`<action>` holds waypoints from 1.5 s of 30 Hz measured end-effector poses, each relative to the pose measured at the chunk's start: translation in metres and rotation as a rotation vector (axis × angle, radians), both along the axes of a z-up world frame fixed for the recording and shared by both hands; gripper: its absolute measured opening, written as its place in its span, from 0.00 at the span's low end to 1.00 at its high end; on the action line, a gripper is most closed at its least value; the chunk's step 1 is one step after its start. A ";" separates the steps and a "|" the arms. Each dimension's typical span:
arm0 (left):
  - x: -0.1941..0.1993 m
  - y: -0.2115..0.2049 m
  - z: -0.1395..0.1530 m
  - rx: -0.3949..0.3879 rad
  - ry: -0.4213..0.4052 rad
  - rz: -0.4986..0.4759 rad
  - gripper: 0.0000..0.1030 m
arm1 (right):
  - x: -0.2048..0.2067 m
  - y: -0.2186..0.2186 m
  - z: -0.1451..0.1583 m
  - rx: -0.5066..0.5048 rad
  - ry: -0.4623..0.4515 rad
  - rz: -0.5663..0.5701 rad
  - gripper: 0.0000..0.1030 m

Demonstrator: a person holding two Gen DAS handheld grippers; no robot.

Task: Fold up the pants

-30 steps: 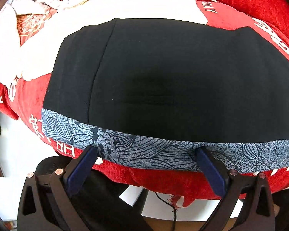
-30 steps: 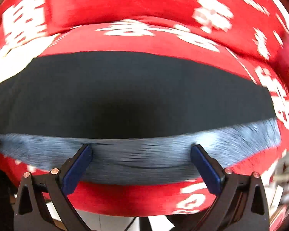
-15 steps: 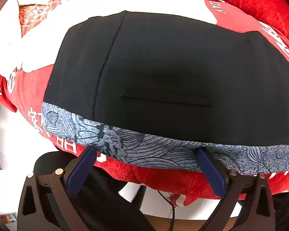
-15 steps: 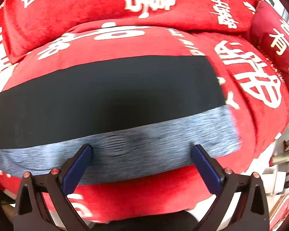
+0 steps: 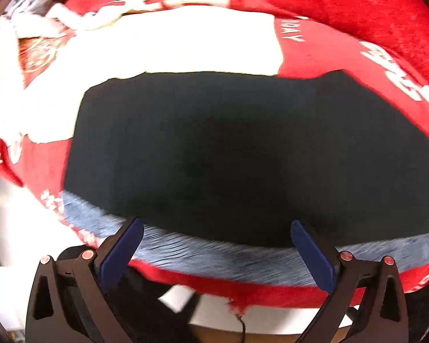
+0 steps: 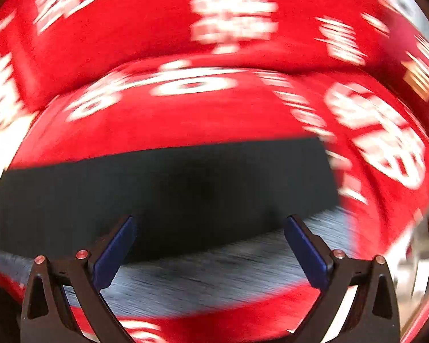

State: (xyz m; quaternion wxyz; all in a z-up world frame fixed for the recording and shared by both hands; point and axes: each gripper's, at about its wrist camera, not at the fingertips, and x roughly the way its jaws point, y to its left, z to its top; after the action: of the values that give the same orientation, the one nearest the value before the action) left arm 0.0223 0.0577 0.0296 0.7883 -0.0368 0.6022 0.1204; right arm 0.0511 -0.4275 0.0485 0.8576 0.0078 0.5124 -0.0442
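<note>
Matt black cloth pants (image 5: pixel 243 148), grey patterned band (image 5: pixel 214 257) at 6 o'clock; plush red cover (image 6: pixel 186 120).

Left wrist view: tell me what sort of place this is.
Probably a home living room: black pants lie spread on a red plush sofa cover with white lettering, and white cloth lies behind them.

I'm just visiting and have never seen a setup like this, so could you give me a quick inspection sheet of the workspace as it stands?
Surface: red sofa cover with white lettering.
Job's things: black pants lying flat, grey patterned band along the near edge.
Clutter: white cloth behind the pants.
Grippers: left tool and right tool both open, holding nothing, near the band.
Cables: thin dark cord hanging below the sofa edge.
Surroundings: pale floor; much is motion-blurred.
</note>
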 end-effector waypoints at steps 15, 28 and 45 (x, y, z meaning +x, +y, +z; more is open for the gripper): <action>0.017 0.008 -0.021 -0.079 0.019 -0.012 1.00 | 0.041 -0.095 -0.016 0.044 0.014 -0.077 0.99; 0.033 -0.102 -0.014 -0.023 0.009 -0.242 1.00 | -0.022 0.056 -0.028 -0.050 0.054 0.128 1.00; 0.037 -0.093 -0.014 -0.017 -0.006 -0.231 1.00 | -0.040 -0.068 -0.026 0.067 0.070 -0.172 1.00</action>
State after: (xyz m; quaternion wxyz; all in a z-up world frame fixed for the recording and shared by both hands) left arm 0.0590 -0.0353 0.0154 0.7985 0.0256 0.6010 0.0234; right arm 0.0108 -0.4960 0.0224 0.8316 0.0788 0.5405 -0.1007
